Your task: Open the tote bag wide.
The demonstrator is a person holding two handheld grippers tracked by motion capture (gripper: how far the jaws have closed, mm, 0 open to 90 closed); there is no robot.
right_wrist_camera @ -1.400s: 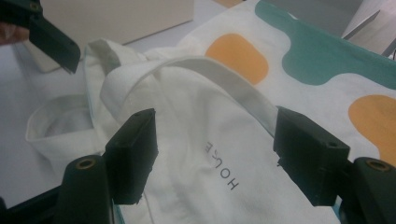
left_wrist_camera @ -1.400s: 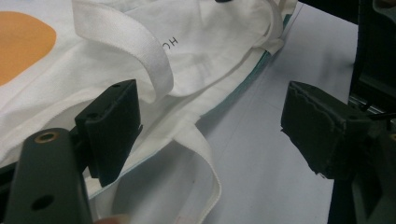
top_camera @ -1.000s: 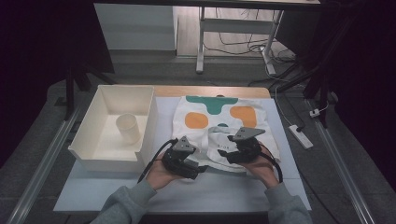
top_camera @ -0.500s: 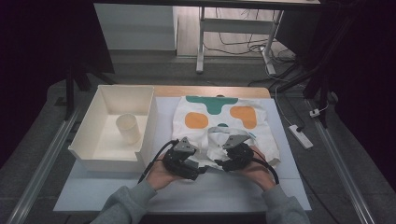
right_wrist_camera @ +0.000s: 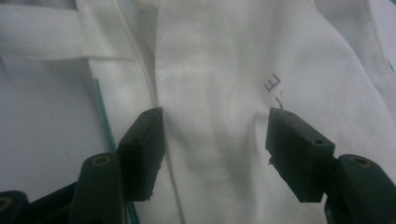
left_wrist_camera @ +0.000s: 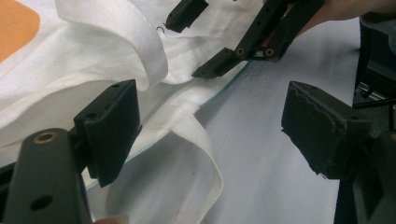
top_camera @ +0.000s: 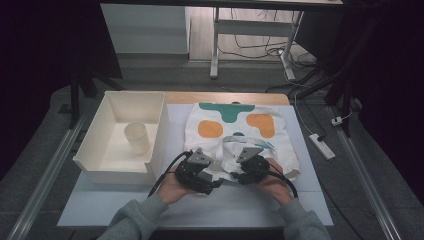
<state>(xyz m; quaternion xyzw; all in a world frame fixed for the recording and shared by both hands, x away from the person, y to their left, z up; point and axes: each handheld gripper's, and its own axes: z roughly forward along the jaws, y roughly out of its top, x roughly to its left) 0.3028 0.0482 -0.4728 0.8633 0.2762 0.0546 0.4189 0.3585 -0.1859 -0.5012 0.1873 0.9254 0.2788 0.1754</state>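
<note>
The right gripper [top_camera: 239, 176] is pointing down at the near hem of the white tote bag [top_camera: 240, 131], its jaws parted, just having been closing, with a ridge of cloth [right_wrist_camera: 215, 140] between them, not yet pinched. The left gripper [top_camera: 216, 181] is lying low beside it, jaws wide open, over the bag's strap [left_wrist_camera: 205, 140]. Bare table [top_camera: 220, 205] is lying nearward; a white tray [top_camera: 160, 125] is standing to the left.

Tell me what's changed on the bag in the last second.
The right gripper dropped from above the white tote bag onto its near edge, closer to the left gripper; its fingers have just been closing, cloth between them, not yet pinched. The left gripper, bag, white bin and cup stayed put.
</note>
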